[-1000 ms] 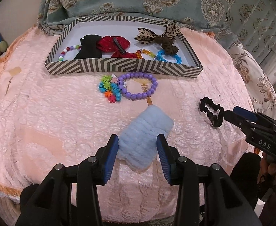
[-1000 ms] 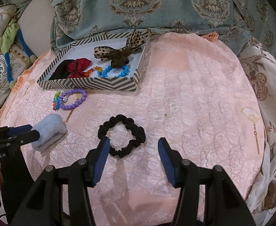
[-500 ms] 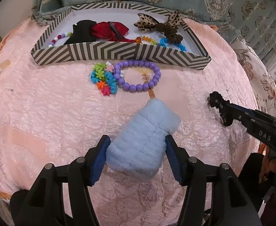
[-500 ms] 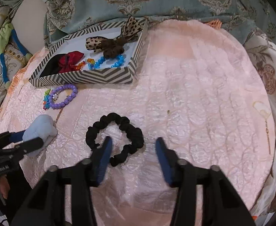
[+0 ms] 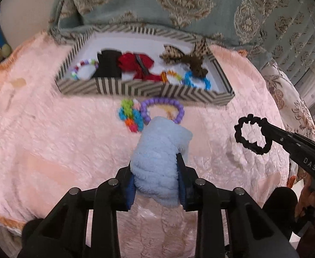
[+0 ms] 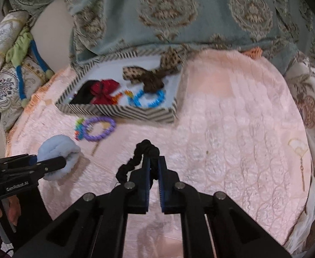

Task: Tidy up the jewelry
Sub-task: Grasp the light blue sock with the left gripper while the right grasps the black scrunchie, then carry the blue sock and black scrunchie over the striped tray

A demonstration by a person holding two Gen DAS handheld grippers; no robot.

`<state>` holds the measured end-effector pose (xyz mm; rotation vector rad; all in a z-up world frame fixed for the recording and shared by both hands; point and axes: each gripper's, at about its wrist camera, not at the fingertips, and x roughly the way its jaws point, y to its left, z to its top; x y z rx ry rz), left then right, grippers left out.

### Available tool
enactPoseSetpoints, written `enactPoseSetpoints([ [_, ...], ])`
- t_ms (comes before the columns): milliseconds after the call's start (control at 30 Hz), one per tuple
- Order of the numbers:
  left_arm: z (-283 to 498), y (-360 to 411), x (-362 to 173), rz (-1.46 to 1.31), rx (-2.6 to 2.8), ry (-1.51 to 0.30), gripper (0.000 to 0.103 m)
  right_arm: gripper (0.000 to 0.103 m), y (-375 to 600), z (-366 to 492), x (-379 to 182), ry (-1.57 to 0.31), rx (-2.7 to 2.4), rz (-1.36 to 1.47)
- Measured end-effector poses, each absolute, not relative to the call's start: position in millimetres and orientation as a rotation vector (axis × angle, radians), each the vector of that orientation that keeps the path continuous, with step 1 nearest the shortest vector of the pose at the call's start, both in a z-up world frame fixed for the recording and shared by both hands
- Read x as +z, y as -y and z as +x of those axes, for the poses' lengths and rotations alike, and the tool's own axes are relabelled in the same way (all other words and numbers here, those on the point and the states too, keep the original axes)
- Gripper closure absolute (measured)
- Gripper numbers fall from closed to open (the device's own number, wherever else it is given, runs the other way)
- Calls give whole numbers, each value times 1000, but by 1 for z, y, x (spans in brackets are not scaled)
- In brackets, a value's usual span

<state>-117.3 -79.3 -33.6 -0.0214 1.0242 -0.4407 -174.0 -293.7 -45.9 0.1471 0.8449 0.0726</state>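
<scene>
**Both tools gripping, items off the pink cloth**

Your left tool [image 5: 156,182] is closing, pads pressing the fluffy blue band [image 5: 159,159]. Your right tool [image 6: 154,167] is clamped tight on the black scrunchie [image 5: 252,134], near the striped box [image 5: 144,90] and the purple bracelet [image 5: 163,109].

Soft, even indoor light, with only faint shadows. Both views are motion-blurred. Fisheye bending curves the edges, and the corners go black.
</scene>
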Motion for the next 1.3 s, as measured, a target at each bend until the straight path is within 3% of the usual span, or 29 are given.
enactPoseSetpoints([
  [533, -90, 63, 3, 34, -320, -906, 89, 96, 262, -154, -13, -789, 136, 108],
  [1300, -27, 46, 3, 70, -223, -882, 89, 96, 244, -89, 4, -778, 167, 54],
])
